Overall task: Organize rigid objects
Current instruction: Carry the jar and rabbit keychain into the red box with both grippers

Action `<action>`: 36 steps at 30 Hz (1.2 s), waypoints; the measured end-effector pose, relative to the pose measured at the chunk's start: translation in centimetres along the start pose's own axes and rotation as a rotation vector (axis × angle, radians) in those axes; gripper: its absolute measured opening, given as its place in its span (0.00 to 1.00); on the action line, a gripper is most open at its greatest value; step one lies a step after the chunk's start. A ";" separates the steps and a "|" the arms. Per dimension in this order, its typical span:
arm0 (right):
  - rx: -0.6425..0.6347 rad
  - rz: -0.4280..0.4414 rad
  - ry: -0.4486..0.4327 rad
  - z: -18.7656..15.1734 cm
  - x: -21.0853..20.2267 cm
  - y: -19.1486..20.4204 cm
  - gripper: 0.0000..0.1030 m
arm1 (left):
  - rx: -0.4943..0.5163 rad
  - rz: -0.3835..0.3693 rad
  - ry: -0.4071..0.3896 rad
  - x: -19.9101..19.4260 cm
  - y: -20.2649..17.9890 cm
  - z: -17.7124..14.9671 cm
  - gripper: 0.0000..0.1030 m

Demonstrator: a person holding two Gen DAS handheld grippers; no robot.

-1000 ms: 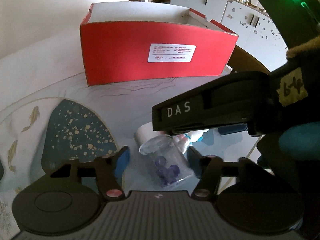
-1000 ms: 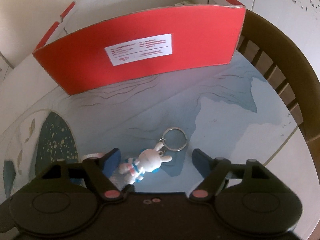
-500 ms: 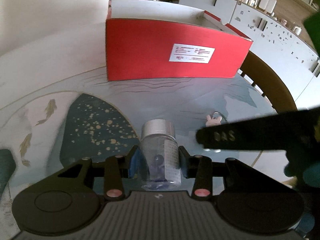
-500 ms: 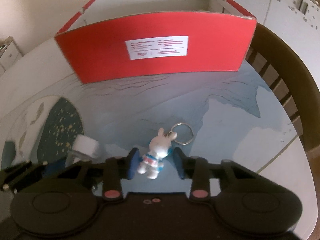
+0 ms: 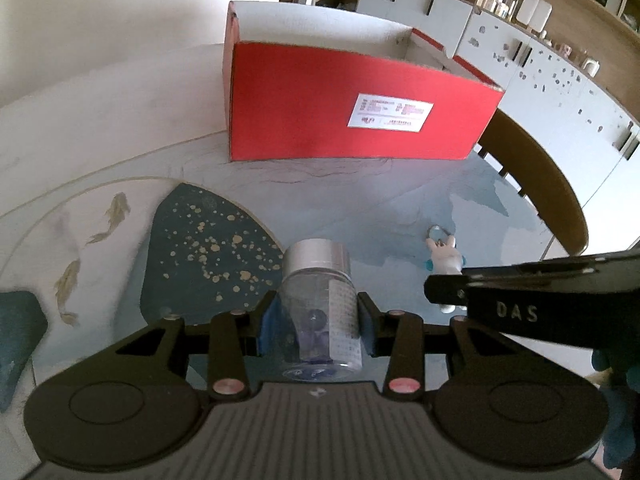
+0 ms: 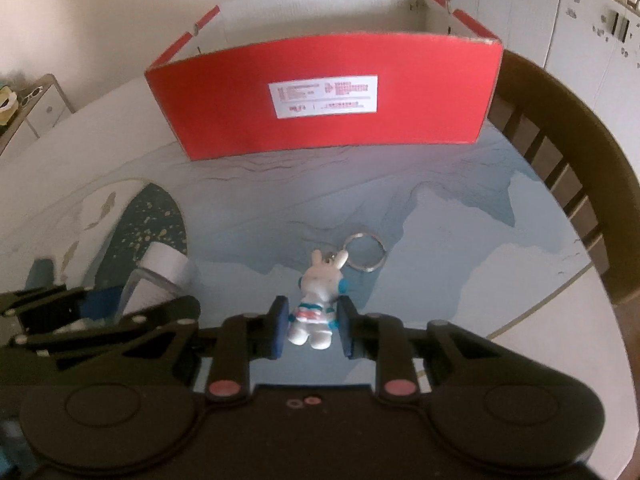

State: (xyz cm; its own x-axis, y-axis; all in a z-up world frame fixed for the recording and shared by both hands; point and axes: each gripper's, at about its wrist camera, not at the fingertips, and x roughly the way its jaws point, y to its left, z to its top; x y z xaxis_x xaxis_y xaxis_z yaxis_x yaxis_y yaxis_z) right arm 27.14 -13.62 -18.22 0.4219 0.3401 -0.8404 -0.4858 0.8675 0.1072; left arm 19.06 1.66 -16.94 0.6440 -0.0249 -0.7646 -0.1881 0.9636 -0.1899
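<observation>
Left gripper (image 5: pixel 316 326) clamped on jar (image 5: pixel 320 312); right gripper (image 6: pixel 314 330), just closing, pinches rabbit keychain (image 6: pixel 320 300). Both picked, neither yet in the red box (image 6: pixel 328 112) at the far side of the counter (image 6: pixel 460 220); its contents are hidden.

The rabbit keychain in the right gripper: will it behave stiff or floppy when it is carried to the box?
The rabbit keychain body looks like moulded plastic, so it probably stays stiff between the right gripper pads. Its metal ring hangs on a small link and will likely swing. It seems light, so slipping looks unlikely.

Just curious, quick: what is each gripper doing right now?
Left gripper: shut on the clear jar.
Right gripper: just closed on the rabbit keychain.
</observation>
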 end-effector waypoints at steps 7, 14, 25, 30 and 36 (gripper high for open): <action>-0.031 0.006 -0.065 1.2 -3.4 0.5 0.24 | 0.005 -0.006 -0.025 -2.0 -0.3 1.5 0.39; -0.049 0.027 -0.150 3.7 -6.9 0.9 0.24 | 0.008 -0.017 -0.088 -4.5 -0.2 4.5 0.39; -0.078 0.045 -0.241 7.9 -10.1 1.2 0.24 | 0.030 -0.028 -0.187 -7.2 -0.5 10.1 0.39; -0.090 0.047 -0.264 9.7 -10.4 1.0 0.24 | 0.047 -0.024 -0.205 -7.1 -0.9 12.2 0.39; -0.109 0.052 -0.277 11.9 -9.8 0.5 0.24 | 0.108 0.014 -0.218 -5.8 -1.7 14.8 0.39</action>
State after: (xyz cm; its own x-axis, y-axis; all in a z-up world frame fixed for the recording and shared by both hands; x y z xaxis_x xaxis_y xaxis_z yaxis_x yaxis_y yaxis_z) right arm 31.90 -12.18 -3.58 0.5799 0.4820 -0.6568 -0.5854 0.8072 0.0755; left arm 26.60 4.07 -3.08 0.7887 0.0353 -0.6137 -0.1252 0.9867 -0.1040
